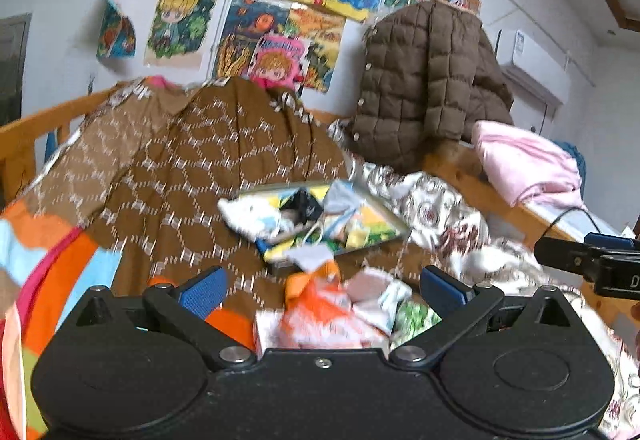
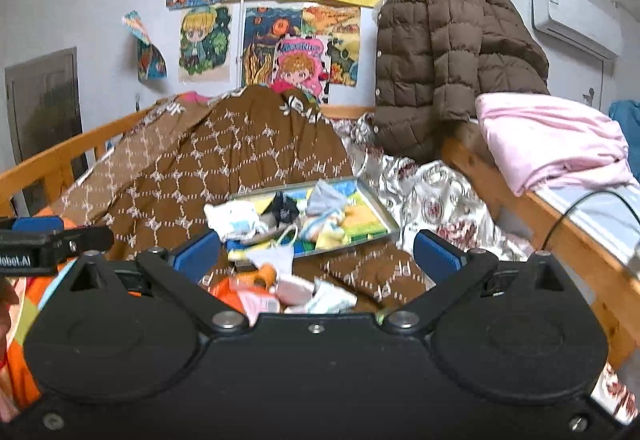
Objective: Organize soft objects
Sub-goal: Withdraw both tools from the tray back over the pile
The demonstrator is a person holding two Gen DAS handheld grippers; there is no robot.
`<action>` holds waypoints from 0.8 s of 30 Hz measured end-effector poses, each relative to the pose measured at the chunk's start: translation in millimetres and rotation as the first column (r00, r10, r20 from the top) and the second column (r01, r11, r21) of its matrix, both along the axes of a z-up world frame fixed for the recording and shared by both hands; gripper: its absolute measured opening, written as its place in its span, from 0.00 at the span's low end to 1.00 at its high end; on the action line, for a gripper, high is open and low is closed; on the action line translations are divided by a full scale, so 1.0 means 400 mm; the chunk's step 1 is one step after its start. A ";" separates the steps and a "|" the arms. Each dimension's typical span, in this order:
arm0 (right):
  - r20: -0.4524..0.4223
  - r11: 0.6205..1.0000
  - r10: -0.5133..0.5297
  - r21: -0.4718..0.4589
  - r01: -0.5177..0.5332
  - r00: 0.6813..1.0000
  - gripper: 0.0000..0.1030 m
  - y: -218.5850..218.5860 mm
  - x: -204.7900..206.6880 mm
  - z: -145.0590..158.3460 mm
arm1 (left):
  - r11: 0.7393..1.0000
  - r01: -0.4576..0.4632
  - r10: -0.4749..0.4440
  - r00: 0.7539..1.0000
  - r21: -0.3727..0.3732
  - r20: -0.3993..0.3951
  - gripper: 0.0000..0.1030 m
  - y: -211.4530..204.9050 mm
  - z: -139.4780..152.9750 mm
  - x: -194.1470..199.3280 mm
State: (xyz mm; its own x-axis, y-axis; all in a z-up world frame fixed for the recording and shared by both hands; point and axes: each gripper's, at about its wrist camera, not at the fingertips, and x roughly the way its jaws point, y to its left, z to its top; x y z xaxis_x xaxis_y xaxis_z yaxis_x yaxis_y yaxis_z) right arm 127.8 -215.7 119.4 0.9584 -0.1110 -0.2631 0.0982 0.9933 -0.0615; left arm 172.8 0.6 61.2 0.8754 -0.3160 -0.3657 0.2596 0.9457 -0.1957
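A flat metal tray (image 1: 394, 222) (image 2: 382, 214) lies on a brown patterned quilt (image 1: 224, 160) (image 2: 240, 160) and holds several small soft cloth items, among them a white one (image 1: 250, 214) (image 2: 236, 220). More small soft items, orange and white (image 1: 320, 304) (image 2: 280, 288), lie loose on the quilt just in front of the tray. My left gripper (image 1: 322, 286) is open above the loose pile and holds nothing. My right gripper (image 2: 316, 254) is open, empty, between pile and tray. Each gripper shows at the other view's edge.
A brown puffer jacket (image 1: 428, 80) (image 2: 448, 60) hangs on the wooden bed frame (image 2: 532, 208). A folded pink blanket (image 1: 528, 164) (image 2: 556, 136) lies on the rail at right. A floral sheet (image 2: 436, 200) lies beside the tray. Drawings cover the wall.
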 end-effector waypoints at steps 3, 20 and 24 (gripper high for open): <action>-0.023 1.000 0.009 0.014 -0.008 1.000 0.99 0.010 -0.022 -0.029 | 1.000 -0.003 0.003 1.000 0.023 -0.016 0.99 0.003 -0.030 -0.017; -0.187 0.998 -0.036 0.043 0.045 0.982 0.99 0.019 -0.039 -0.134 | 0.990 0.070 -0.053 0.988 0.120 -0.145 0.99 -0.028 -0.142 -0.043; -0.231 0.997 -0.042 0.057 0.056 0.972 0.99 0.021 -0.029 -0.166 | 0.988 0.080 -0.057 0.984 0.129 -0.172 0.99 -0.034 -0.156 -0.035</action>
